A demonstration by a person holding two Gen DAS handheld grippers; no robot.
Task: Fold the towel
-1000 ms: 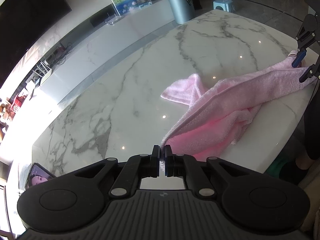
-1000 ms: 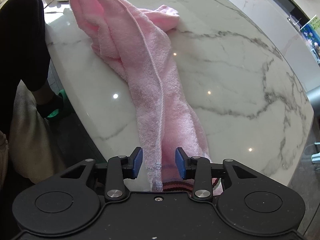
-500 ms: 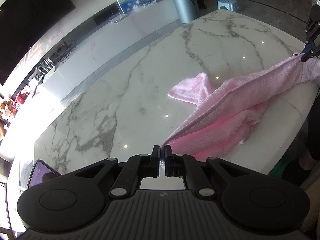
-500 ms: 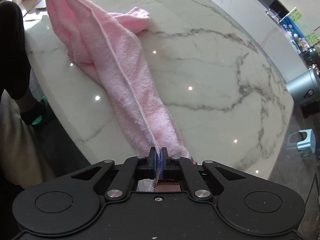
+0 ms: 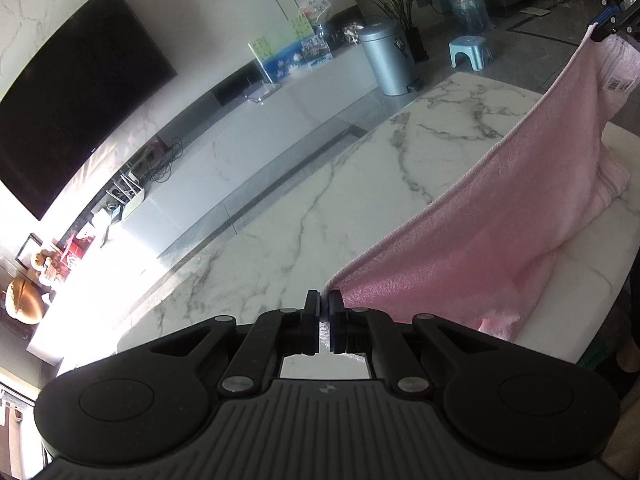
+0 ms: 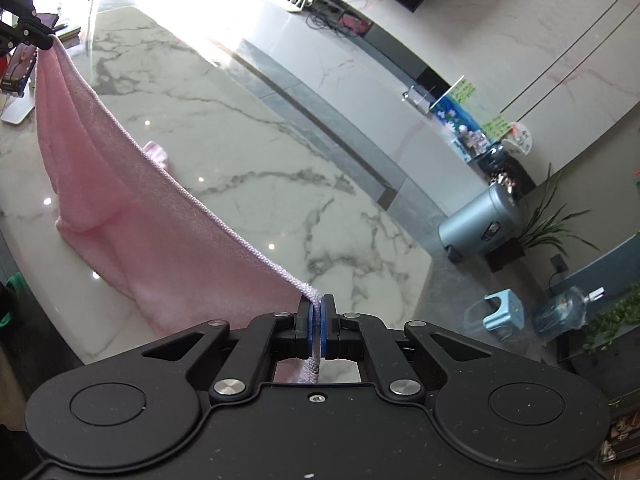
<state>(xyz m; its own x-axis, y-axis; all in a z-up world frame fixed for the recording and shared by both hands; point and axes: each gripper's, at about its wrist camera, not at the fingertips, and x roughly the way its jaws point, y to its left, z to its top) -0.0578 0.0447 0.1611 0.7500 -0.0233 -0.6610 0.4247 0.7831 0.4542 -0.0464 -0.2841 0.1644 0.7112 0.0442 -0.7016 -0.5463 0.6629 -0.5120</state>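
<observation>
A pink towel [image 5: 512, 216] hangs stretched between my two grippers above the white marble table [image 5: 304, 232]. My left gripper [image 5: 325, 305] is shut on one corner of it. My right gripper [image 6: 319, 309] is shut on the other corner, on the white stitched hem. The towel [image 6: 132, 216] sags in the middle and its lower folds rest on the table near the front edge. The right gripper shows far off in the left wrist view [image 5: 608, 26], and the left gripper in the right wrist view [image 6: 38, 38].
A phone [image 6: 18, 66] and a flat grey object [image 6: 18, 114] lie at the table's far left end. A grey bin [image 5: 386, 60], a blue stool [image 5: 470, 52] and a low white cabinet [image 5: 240, 140] stand beyond the table. The person's leg [image 5: 634, 320] is at the table's near edge.
Both grippers have risen, lifting the towel's top edge off the table and pulling it taut. The right gripper, open a second ago, closed on its corner.
</observation>
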